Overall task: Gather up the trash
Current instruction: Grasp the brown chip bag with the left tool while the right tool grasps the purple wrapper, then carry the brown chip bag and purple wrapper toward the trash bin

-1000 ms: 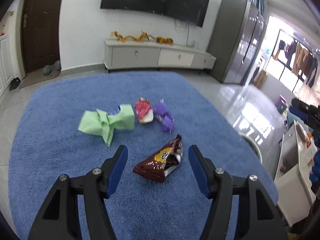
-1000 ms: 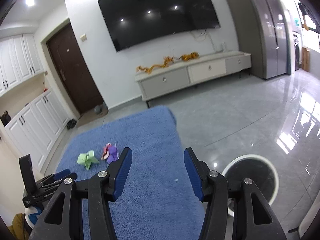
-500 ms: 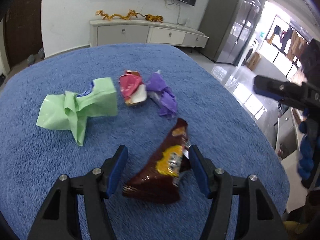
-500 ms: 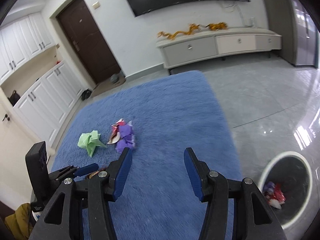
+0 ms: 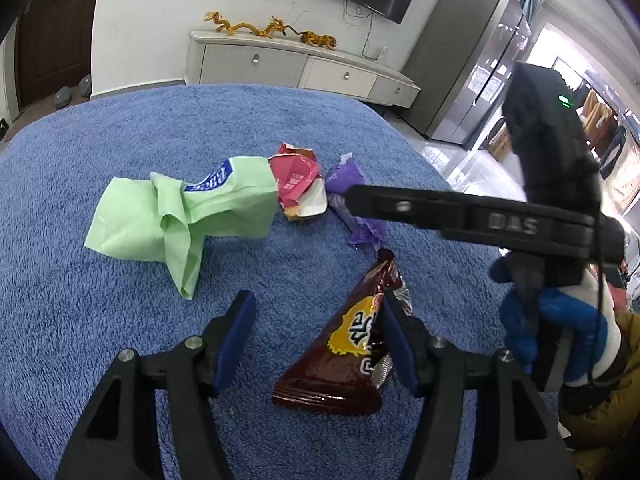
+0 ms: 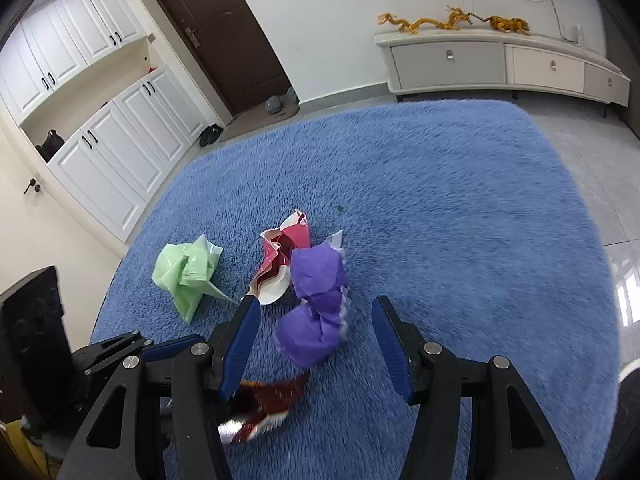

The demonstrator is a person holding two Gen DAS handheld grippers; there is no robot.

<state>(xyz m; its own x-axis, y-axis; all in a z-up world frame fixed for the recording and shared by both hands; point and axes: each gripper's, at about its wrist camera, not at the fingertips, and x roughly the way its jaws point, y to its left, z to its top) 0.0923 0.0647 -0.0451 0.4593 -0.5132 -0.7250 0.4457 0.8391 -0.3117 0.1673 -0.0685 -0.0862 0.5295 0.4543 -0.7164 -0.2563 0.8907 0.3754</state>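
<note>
Several pieces of trash lie on the blue rug (image 5: pixel 80 320). A brown snack bag (image 5: pixel 344 360) lies between the fingers of my open left gripper (image 5: pixel 314 336), close to the right finger. A green bag (image 5: pixel 180 216), a red wrapper (image 5: pixel 296 176) and a purple wrapper (image 5: pixel 352 208) lie beyond. My open right gripper (image 6: pixel 314 340) hangs over the purple wrapper (image 6: pixel 318 304), which sits between its fingers. The brown bag (image 6: pixel 268 404) shows low in the right wrist view. The right gripper body crosses the left wrist view.
A white TV cabinet (image 6: pixel 500 66) stands against the far wall, with a dark door (image 6: pixel 224 28) and white cupboards (image 6: pixel 100 132) to the left. Grey tile floor (image 6: pixel 600 168) lies right of the rug. A grey fridge (image 5: pixel 468 60) stands at the right.
Both grippers have come down closer to the trash. The right gripper moved in over the purple wrapper and now crosses the left wrist view. The brown bag now lies nearer the left gripper's right finger.
</note>
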